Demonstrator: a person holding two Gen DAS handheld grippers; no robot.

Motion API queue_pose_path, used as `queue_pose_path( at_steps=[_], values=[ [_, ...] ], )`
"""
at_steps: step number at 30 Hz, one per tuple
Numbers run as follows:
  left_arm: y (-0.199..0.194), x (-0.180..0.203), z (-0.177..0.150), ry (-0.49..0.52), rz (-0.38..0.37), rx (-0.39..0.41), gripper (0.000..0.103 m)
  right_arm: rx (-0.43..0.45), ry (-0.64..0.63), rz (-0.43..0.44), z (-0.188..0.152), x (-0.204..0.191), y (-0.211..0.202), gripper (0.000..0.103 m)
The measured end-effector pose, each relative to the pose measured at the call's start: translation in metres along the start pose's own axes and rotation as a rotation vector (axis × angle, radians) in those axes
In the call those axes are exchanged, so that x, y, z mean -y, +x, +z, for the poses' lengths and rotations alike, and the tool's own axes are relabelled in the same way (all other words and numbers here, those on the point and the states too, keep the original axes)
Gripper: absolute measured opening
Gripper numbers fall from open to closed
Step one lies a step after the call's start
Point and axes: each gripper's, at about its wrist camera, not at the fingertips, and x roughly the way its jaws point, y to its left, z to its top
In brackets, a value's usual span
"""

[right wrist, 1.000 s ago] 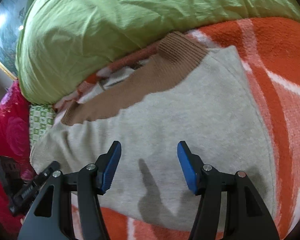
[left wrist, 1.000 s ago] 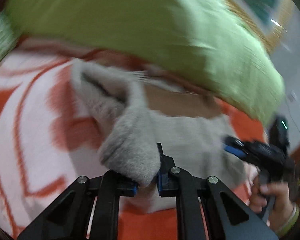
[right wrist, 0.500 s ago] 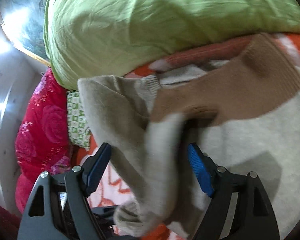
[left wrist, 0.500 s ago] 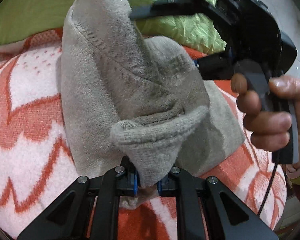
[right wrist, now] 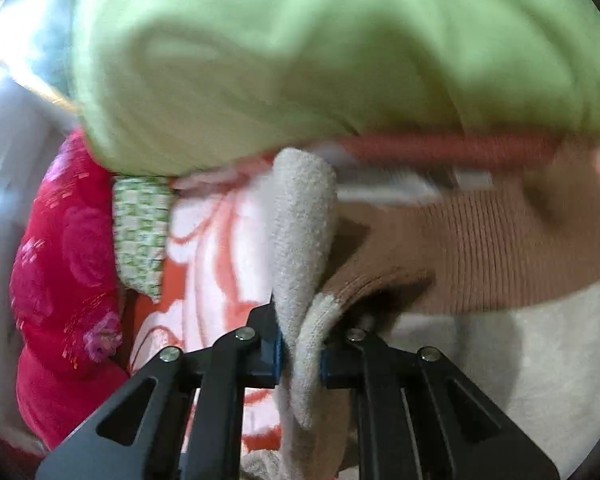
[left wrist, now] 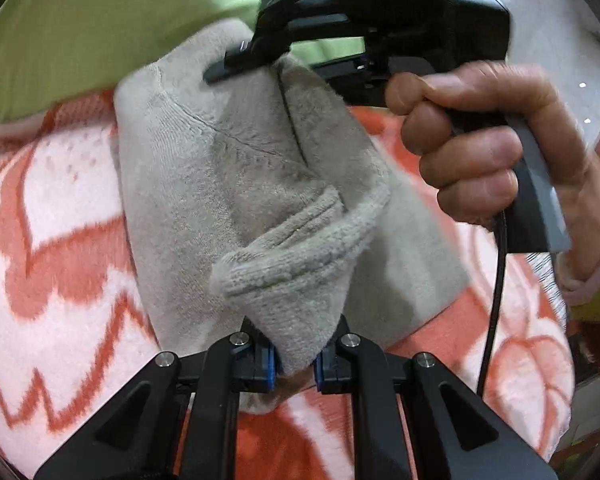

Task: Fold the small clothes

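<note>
1. Left wrist view, far left – an orange-and-white patterned fleece blanket [left wrist: 52, 216] spreads out left of and beneath the left gripper [left wrist: 294, 364]; a pale green quilted bedcover [left wrist: 80, 28] lies bunched beyond it, at the top.
2. Centre – the left gripper's black fingers with blue pads are pressed together on a ribbed cuff end of the small grey knitted sweater [left wrist: 204, 184]. The cloth rises from the jaws as a folded peak, lifted off the blanket.
3. Right of centre, ahead of the left gripper – the right gripper [left wrist: 240, 62] bites the far upper edge of the same sweater; the person's right hand [left wrist: 496, 160] is wrapped round its dark handle, a black cable hanging below the hand.
4. Right wrist view, far left – a red rose-print cloth [right wrist: 64, 280], then a green-and-white checked cloth [right wrist: 140, 236], both left of the right gripper [right wrist: 300, 354].
5. Centre – the blue pads are closed, pinching a doubled grey fold of the sweater [right wrist: 302, 240] that stands up between them.
6. Right – the sweater's brown ribbed band [right wrist: 480, 256] and its pale body run rightward from the jaws, lying on the blanket – the picture is blurred here. The green bedcover [right wrist: 300, 60] fills the top.
</note>
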Motion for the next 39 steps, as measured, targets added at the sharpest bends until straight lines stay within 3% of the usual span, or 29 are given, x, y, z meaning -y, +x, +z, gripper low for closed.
queue_pose_path(
  at_steps=[2, 5, 7, 11, 14, 20, 23, 26, 28, 30, 31, 35, 37, 39],
  values=[
    [-0.019, 0.019, 0.017, 0.027, -0.073, 0.066, 0.012, 0.096, -0.123, 0.087, -0.002, -0.021, -0.041, 0.014],
    [-0.009, 0.056, 0.027, 0.122, -0.103, 0.064, 0.012, 0.198, -0.158, 0.050, 0.001, -0.004, -0.088, 0.014],
    [0.017, 0.070, 0.024, 0.134, -0.112, 0.018, 0.012, 0.194, -0.063, -0.028, 0.003, 0.042, -0.097, 0.014],
    [0.071, 0.079, 0.009, 0.096, -0.114, -0.111, 0.012, 0.093, 0.060, -0.176, -0.020, 0.119, -0.078, 0.014],
    [0.083, 0.084, 0.001, 0.109, -0.102, -0.128, 0.012, 0.096, 0.105, -0.185, -0.033, 0.140, -0.073, 0.014],
    [0.077, 0.089, 0.020, 0.122, -0.142, -0.063, 0.012, 0.199, 0.007, -0.126, -0.013, 0.110, -0.094, 0.014],
    [0.096, 0.089, 0.021, 0.117, -0.119, -0.125, 0.013, 0.139, 0.025, -0.208, -0.006, 0.122, -0.079, 0.015],
    [0.101, 0.088, 0.012, 0.117, -0.146, -0.174, 0.017, 0.059, 0.114, -0.291, -0.019, 0.153, -0.076, 0.027],
    [0.091, 0.084, 0.006, 0.125, -0.175, -0.173, 0.026, 0.097, 0.155, -0.273, -0.030, 0.158, -0.092, 0.029],
    [0.077, 0.081, -0.003, 0.135, -0.202, -0.181, 0.035, 0.142, 0.164, -0.326, -0.042, 0.154, -0.111, 0.053],
    [0.068, 0.078, -0.008, 0.136, -0.206, -0.181, 0.038, 0.166, 0.164, -0.345, -0.049, 0.150, -0.122, 0.056],
    [0.039, 0.046, -0.021, 0.062, -0.183, -0.186, 0.044, 0.228, 0.146, -0.303, -0.079, 0.119, -0.152, 0.056],
    [0.022, 0.026, -0.024, 0.010, -0.168, -0.179, 0.053, 0.257, 0.118, -0.260, -0.094, 0.098, -0.162, 0.056],
    [0.013, 0.002, -0.028, -0.016, -0.100, -0.162, 0.059, 0.255, 0.093, -0.235, -0.109, 0.081, -0.161, 0.056]
  ],
)
